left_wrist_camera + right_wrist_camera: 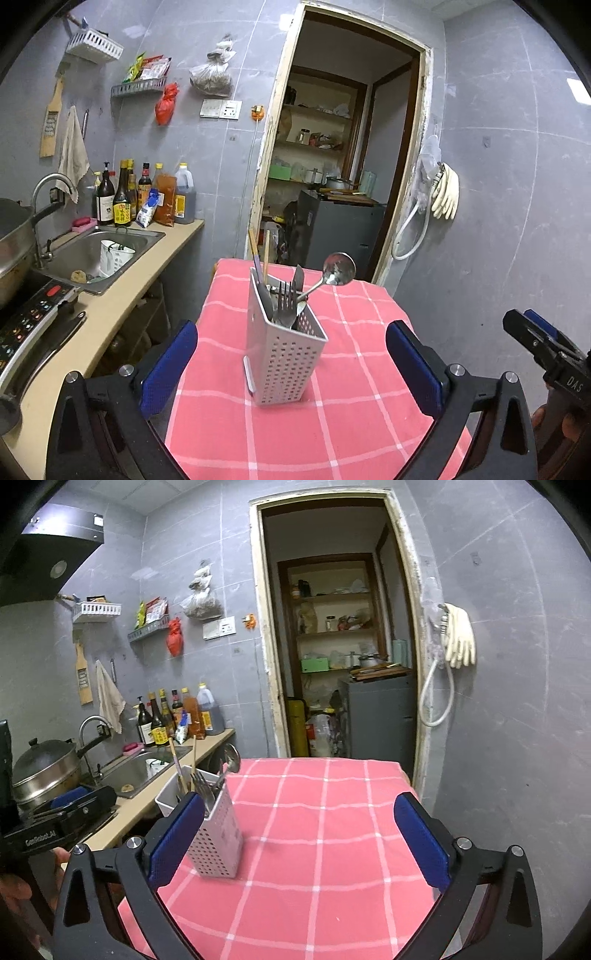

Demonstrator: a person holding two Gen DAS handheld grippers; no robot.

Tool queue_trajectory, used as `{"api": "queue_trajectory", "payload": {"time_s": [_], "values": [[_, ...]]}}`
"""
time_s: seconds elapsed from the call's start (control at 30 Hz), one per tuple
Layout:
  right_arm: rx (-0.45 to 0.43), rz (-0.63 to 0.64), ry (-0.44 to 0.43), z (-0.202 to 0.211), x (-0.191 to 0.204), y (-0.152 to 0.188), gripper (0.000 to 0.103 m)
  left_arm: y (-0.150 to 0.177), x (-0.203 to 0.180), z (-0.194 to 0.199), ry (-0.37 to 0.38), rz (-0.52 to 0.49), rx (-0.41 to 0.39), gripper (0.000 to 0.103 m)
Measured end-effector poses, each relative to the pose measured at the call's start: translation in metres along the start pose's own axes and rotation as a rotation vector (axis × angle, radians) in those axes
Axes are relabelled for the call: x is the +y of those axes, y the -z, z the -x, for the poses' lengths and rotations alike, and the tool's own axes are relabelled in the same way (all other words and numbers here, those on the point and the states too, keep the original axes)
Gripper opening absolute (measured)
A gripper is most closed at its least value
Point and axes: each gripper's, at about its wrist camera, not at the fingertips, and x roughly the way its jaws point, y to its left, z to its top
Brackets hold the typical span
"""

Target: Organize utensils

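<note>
While both grippers stand over the near part of the table [354,417], covered in a red checked cloth, neither one holds anything. The left gripper [291,365] has its blue pads spread wide, with the perforated metal utensil holder [284,354] standing upright between them, untouched. The holder stands toward the table's left edge, about midway back, and holds a fork [285,301], a ladle [338,269], a knife blade [298,277] and chopsticks [258,254]. The right gripper [301,843] is equally wide, over bare cloth just right of the holder.
</note>
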Motion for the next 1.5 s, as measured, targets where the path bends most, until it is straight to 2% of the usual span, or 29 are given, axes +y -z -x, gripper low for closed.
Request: {"api": "queue_trajectory", "payload": {"time_s": [0.23, 0.53, 1.5], "values": [[0.008, -0.002, 0.027, 0.017, -0.010, 0.014, 0.101, 0.010, -0.006, 0.019, -0.021, -0.015, 0.001, 0.103], [-0.009, -0.009, 0.038, 0.029, -0.011, 0.018, 0.101, 0.017, -0.008, 0.024, -0.030, 0.006, 0.005, 0.103], [-0.003, -0.010, 0.034, 0.027, -0.006, 0.018, 0.101, 0.016, -0.015, 0.022, -0.025, -0.002, 0.011, 0.103]]}}
